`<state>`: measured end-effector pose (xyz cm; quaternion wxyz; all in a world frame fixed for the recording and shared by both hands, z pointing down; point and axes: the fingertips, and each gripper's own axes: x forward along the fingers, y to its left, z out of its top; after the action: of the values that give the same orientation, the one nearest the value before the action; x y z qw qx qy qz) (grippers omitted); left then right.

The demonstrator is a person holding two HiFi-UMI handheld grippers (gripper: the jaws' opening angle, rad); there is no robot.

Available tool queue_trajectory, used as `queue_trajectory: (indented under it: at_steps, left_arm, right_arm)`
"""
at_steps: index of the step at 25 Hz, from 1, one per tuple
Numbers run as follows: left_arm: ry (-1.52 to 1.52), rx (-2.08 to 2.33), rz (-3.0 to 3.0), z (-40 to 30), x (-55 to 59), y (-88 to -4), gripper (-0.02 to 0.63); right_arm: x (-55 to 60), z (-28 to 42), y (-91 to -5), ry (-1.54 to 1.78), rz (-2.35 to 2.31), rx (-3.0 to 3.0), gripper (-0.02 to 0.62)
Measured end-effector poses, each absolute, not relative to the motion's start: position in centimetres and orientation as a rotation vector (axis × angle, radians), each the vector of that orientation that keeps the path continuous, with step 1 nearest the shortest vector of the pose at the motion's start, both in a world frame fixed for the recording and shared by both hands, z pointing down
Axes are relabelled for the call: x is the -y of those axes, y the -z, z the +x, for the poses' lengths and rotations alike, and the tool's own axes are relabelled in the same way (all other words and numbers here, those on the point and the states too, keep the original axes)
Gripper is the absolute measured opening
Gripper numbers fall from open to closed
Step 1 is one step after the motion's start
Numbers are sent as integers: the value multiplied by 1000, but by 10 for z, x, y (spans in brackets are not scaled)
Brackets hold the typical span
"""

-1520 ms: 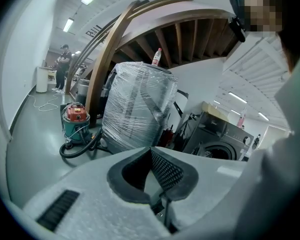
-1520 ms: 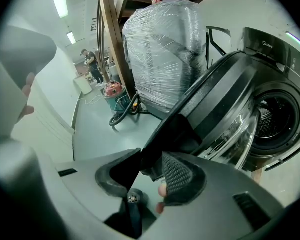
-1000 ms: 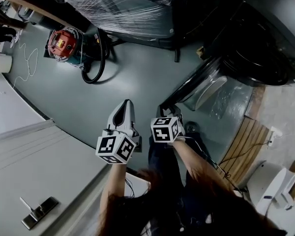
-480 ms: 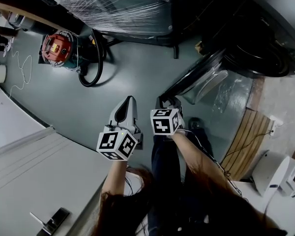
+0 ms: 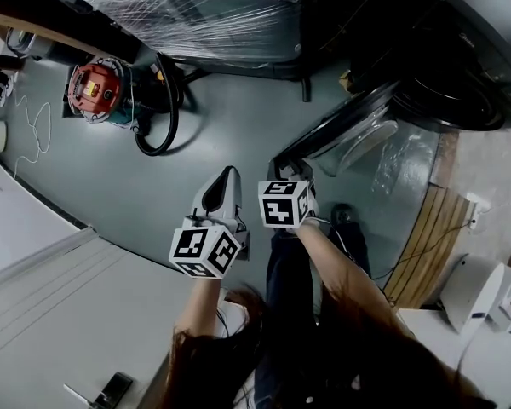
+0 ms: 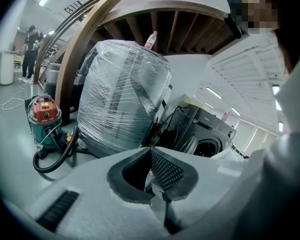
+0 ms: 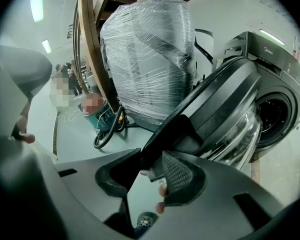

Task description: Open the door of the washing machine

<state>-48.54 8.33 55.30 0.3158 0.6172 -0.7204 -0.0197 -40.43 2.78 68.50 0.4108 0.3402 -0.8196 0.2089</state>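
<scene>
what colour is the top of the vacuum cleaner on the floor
Red, on a teal-green body: the vacuum cleaner shows best in the head view.

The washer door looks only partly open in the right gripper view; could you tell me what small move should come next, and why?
Probably swing the door a little wider with the right gripper. Its jaws are closed on the door's edge, and the door stands only partly open, at an angle close to the drum opening.
</scene>
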Motion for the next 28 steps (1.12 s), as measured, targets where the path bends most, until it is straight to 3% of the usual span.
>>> queue_trajectory:
  at_steps: [28]
  left_arm:
    - [75, 1859, 1627, -542, -84, -581, 12]
  right_arm:
    - [22, -479, -688, -457, 937, 2074, 110]
